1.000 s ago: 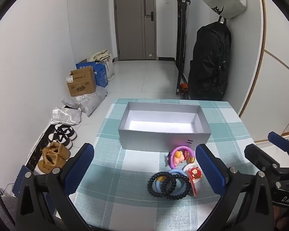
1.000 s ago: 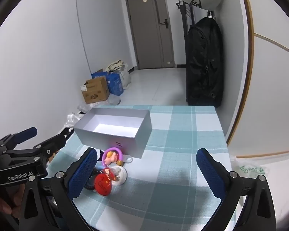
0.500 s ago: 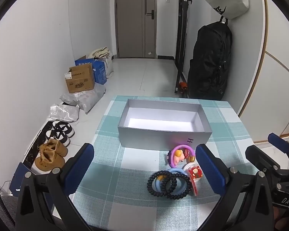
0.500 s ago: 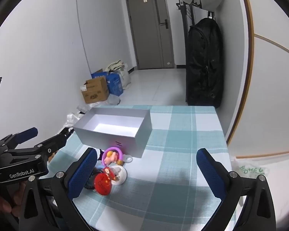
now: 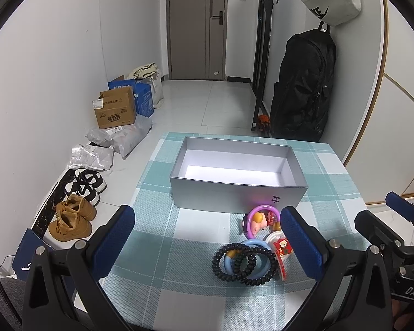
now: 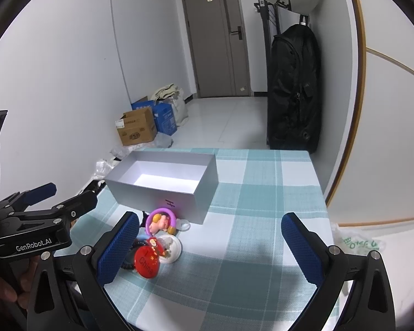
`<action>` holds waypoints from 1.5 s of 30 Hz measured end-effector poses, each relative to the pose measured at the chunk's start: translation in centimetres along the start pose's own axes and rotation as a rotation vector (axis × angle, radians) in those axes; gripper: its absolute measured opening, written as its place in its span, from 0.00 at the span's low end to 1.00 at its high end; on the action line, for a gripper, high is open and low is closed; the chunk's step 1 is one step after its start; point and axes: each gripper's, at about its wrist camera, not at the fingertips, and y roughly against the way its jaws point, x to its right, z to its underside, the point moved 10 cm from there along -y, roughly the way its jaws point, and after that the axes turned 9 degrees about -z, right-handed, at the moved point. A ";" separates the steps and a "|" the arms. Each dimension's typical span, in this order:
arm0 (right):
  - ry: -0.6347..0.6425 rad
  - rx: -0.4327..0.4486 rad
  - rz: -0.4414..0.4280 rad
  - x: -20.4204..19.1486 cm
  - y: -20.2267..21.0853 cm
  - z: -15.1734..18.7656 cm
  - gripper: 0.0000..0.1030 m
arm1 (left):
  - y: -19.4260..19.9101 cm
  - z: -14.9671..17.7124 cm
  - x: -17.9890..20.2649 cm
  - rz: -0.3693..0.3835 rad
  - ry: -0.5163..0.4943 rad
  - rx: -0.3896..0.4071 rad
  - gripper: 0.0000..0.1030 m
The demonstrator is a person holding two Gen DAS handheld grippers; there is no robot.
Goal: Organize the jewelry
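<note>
An open grey box [image 5: 236, 190] [image 6: 179, 193] with a white floor stands on the checked tablecloth. In front of it lies a small heap: a purple ring with a pink figure [image 5: 259, 218] [image 6: 160, 220], two black coil hair ties [image 5: 244, 263], a light blue ring [image 5: 255, 244], a white round piece [image 6: 171, 248] and a red badge [image 6: 146, 260]. My left gripper [image 5: 207, 245] hovers open above the near table edge, the heap just inside its right finger. My right gripper [image 6: 209, 248] is open too, with the heap by its left finger. Both hold nothing.
The table [image 6: 262, 193] ends close to a white wall on the right. A black backpack [image 5: 303, 88] hangs beyond it. Cardboard boxes [image 5: 116, 110], plastic bags and shoes [image 5: 74, 218] lie on the floor at the left. A hand [image 6: 0, 287] holds the left gripper.
The left wrist view has tilted slightly so the box and heap sit a little lower. The right gripper has barely shifted. Both stay open.
</note>
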 end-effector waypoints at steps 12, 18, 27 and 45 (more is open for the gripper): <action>0.002 -0.006 -0.006 -0.2 -0.3 0.1 1.00 | -0.2 0.1 -0.1 0.007 0.004 -0.007 0.99; 0.001 -0.006 -0.006 -0.2 -0.3 0.1 1.00 | -0.2 0.1 -0.1 0.007 0.005 -0.008 0.99; -0.002 -0.003 -0.006 -0.5 -0.5 0.1 1.00 | -0.3 0.2 -0.1 0.011 0.002 -0.008 0.99; -0.006 -0.004 -0.010 -0.3 -0.6 0.1 1.00 | -0.2 0.2 0.0 0.014 0.004 -0.011 0.99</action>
